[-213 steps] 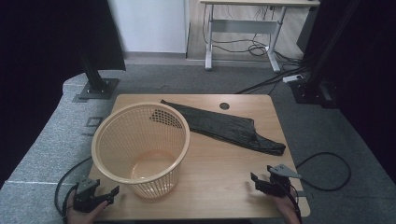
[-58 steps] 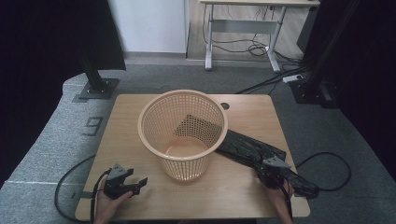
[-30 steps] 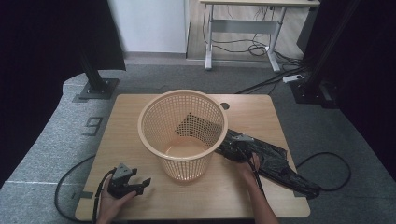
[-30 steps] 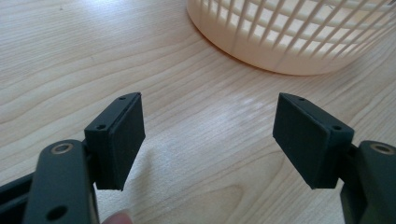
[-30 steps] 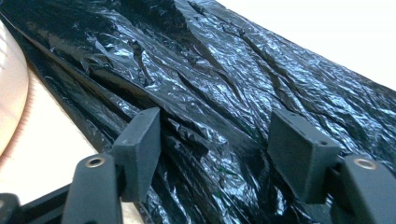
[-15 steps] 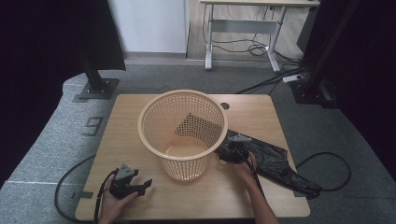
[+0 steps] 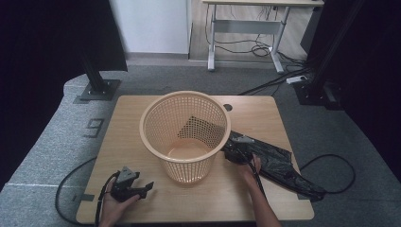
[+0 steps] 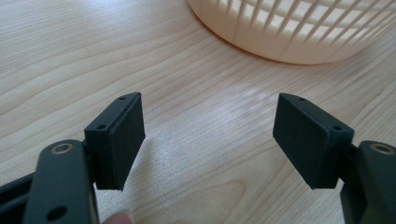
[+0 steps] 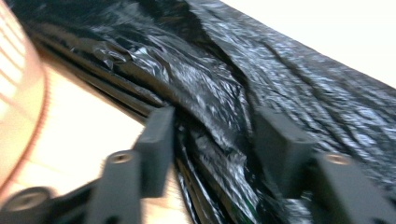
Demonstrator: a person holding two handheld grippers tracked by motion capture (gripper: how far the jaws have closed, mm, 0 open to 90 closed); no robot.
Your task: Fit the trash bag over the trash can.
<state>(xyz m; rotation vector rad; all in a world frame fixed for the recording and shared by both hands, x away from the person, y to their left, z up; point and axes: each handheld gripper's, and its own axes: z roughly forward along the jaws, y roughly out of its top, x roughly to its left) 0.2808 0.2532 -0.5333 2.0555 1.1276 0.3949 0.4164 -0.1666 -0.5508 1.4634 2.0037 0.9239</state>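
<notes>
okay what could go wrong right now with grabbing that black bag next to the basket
The right gripper has just been closing around a fold of the black plastic bag; the thin film may slip out or tear. The bag lies against the basket, so pulling could drag or tip it.

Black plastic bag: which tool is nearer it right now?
Right. The right tool is at the black plastic bag, its jaws closing around a fold. The left tool sits across the basket, over bare table.

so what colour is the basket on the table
The basket is pale orange-beige plastic with an open lattice wall; it shows best in the high view.
</notes>
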